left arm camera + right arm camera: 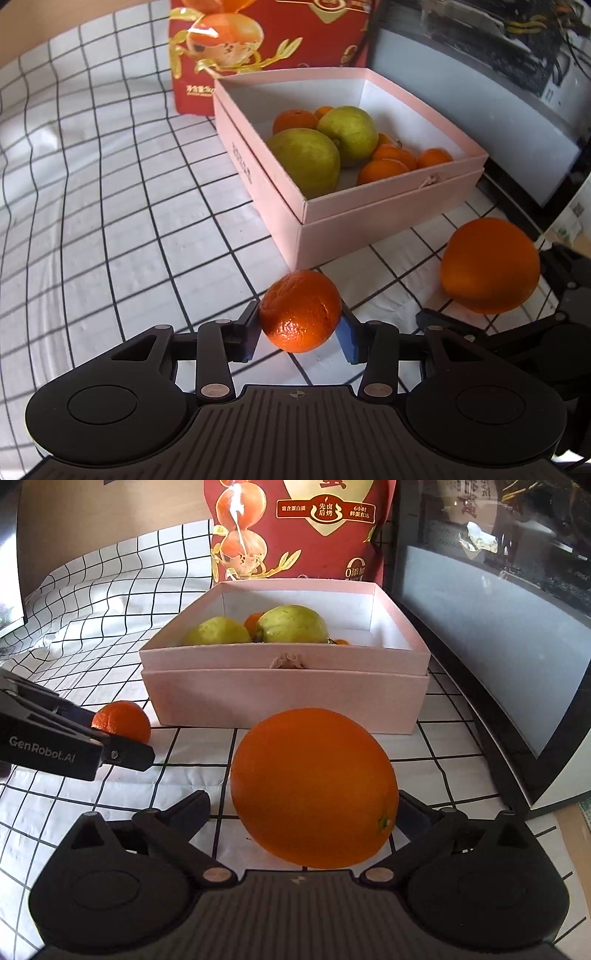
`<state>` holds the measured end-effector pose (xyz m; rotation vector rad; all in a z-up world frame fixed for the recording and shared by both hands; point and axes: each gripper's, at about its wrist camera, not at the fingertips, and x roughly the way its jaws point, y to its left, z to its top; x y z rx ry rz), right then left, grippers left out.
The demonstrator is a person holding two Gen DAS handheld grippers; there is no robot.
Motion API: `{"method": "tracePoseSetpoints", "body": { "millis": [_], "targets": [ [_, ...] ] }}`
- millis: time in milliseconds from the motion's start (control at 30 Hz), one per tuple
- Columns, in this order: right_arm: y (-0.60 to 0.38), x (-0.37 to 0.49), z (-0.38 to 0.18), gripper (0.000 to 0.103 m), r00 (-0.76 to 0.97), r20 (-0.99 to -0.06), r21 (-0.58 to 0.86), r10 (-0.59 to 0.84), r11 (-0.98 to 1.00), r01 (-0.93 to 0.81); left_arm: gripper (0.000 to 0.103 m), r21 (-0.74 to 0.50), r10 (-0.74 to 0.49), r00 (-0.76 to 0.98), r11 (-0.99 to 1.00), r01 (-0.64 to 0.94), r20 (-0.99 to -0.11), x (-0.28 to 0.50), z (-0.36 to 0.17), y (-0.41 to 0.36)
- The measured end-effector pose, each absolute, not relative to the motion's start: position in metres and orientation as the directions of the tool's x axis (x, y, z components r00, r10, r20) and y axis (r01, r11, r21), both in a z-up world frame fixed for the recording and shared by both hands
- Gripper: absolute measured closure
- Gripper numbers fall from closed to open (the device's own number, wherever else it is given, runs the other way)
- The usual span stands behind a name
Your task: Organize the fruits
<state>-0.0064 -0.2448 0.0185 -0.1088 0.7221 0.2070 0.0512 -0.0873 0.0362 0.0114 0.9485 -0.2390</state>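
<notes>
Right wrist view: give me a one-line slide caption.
Right gripper grips a large orange before the pink box of fruit.

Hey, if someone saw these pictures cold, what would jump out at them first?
Probably the big orange filling the right wrist view, held between the right tool's fingers. Next, the small mandarin pinched in the left tool just in front of the pink box's corner. Behind them, that open box holds two green guavas and several small oranges, with a red gift bag standing behind it.

Left gripper (pixel 300 334) jaws clamped (blue pads showing), right gripper (pixel 314 808) jaws wide
</notes>
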Motion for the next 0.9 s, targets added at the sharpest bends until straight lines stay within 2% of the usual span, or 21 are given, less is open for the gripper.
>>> {"method": "tracePoseSetpoints", "body": {
  "millis": [233,367,633,900],
  "targets": [
    [-0.244,-0.008,0.018,0.0,0.735,-0.662,-0.036,0.145,0.974,-0.225,0.057,-0.147,-0.21,0.557,0.977,0.157,-0.803,0.027,0.037,-0.071],
    [-0.241,-0.011,0.02,0.008,0.738,-0.659,-0.04,0.145,0.973,-0.226,0.057,-0.135,-0.181,0.563,0.983,0.123,-0.806,0.005,0.038,-0.055],
    [-0.236,-0.013,0.023,0.009,0.737,-0.665,-0.06,0.124,0.974,-0.218,0.057,-0.166,-0.159,0.562,0.985,0.039,-0.812,-0.014,0.041,-0.025],
    [-0.256,-0.025,0.037,0.01,0.742,-0.658,-0.029,0.127,0.981,-0.194,0.056,-0.197,-0.202,0.57,0.978,0.071,-0.796,-0.011,0.048,-0.038]
  ]
}}
